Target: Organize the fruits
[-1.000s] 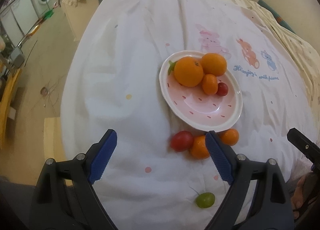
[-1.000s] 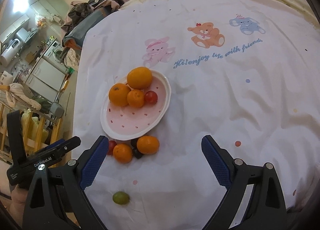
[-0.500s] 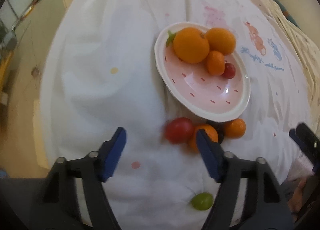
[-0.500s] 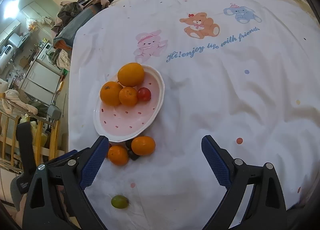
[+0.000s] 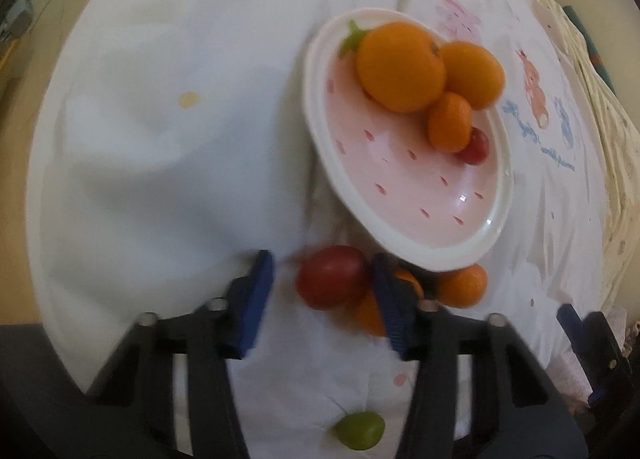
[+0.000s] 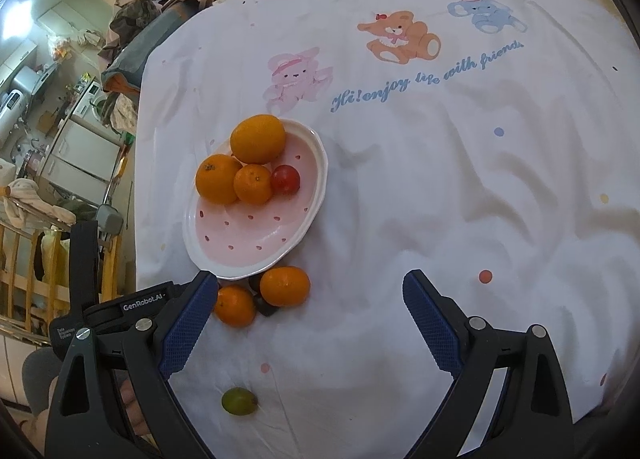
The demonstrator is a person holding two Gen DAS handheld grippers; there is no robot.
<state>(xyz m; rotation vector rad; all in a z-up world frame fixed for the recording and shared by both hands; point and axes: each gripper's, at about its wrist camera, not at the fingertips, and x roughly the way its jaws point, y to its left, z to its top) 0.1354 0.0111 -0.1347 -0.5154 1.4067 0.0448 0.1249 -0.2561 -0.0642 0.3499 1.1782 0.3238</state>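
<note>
A pink strawberry-print plate [image 5: 400,187] holds two large oranges [image 5: 400,67], a small mandarin [image 5: 450,123] and a cherry tomato [image 5: 474,147]. In front of it, on the white cloth, lie a red tomato [image 5: 332,277], two mandarins [image 5: 462,285] and a green fruit [image 5: 360,435]. My left gripper [image 5: 322,261] straddles the red tomato with its jaws closing. The right pad touches the tomato and a gap shows at the left pad. My right gripper [image 6: 310,279] hangs open over the cloth, right of the loose mandarins [image 6: 286,285].
A small dark fruit [image 6: 264,305] sits between the mandarins. The printed cloth [image 6: 440,179] is wrinkled and spreads wide to the right. Its left edge drops off to the floor, with a wooden rail [image 6: 24,259] and appliances beyond.
My left gripper came down toward the loose fruit and its jaws narrowed around the red tomato. The right gripper barely moved.
</note>
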